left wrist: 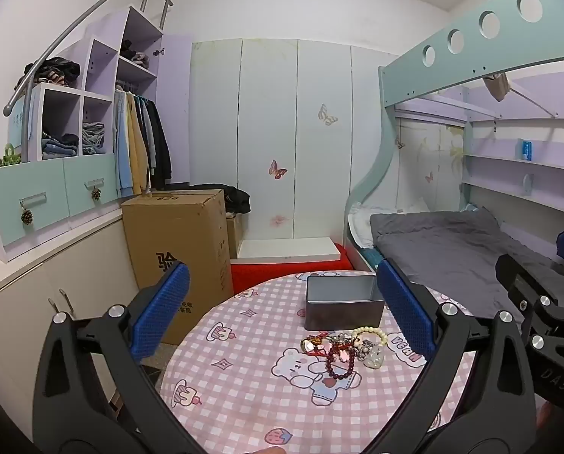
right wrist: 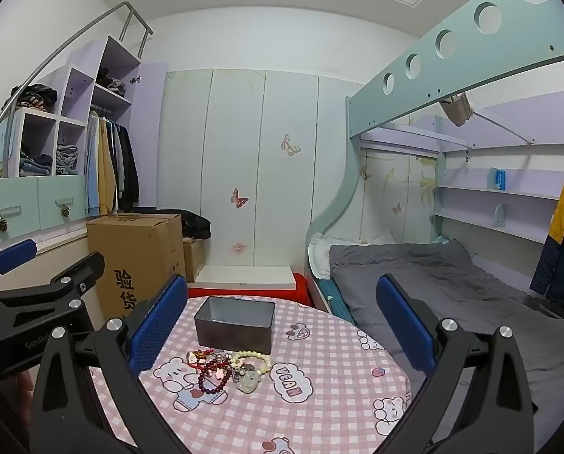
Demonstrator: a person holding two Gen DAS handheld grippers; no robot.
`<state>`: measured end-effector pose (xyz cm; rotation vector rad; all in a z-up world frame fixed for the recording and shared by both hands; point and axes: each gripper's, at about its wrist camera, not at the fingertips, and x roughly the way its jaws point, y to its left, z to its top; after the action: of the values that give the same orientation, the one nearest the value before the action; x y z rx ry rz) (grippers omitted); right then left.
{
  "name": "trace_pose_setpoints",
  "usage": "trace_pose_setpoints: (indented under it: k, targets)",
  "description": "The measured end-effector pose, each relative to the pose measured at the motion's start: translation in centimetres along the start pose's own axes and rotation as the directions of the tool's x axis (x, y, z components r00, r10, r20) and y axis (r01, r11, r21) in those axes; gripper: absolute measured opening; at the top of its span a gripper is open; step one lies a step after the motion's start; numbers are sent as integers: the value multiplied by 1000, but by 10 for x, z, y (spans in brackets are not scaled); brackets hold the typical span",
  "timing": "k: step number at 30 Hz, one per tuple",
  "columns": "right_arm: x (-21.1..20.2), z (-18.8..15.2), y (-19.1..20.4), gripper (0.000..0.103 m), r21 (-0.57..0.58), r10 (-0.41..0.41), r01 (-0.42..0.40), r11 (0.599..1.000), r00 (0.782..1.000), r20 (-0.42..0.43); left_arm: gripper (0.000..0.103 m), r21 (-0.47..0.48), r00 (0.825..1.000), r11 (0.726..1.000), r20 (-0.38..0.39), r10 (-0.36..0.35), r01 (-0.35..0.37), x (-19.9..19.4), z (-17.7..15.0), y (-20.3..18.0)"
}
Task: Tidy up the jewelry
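Both the left gripper (left wrist: 283,312) and right gripper (right wrist: 282,319) hover above the table (left wrist: 251,408) with jaws wide apart, holding nothing. The jewelry (left wrist: 344,350) lies heaped just near of the tin (left wrist: 342,306).

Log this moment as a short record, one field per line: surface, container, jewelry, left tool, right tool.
surface: round table with pink checked bear-print cloth
container: grey metal box, open top, nothing visible inside
jewelry: pile in front of the box, including a dark red bead bracelet and a cream bead bracelet
left tool: open, holding nothing
right tool: open, holding nothing
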<state>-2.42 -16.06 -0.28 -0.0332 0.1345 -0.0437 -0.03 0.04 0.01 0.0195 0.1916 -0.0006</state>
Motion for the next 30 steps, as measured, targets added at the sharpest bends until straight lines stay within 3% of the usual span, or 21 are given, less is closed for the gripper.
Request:
trace_pose_setpoints:
  k: [30]
  targets:
    - [-1, 2, 1, 96, 2, -1, 1, 1000, 1000, -5, 97, 0, 1000, 1000, -10, -8, 8, 0, -7, -1]
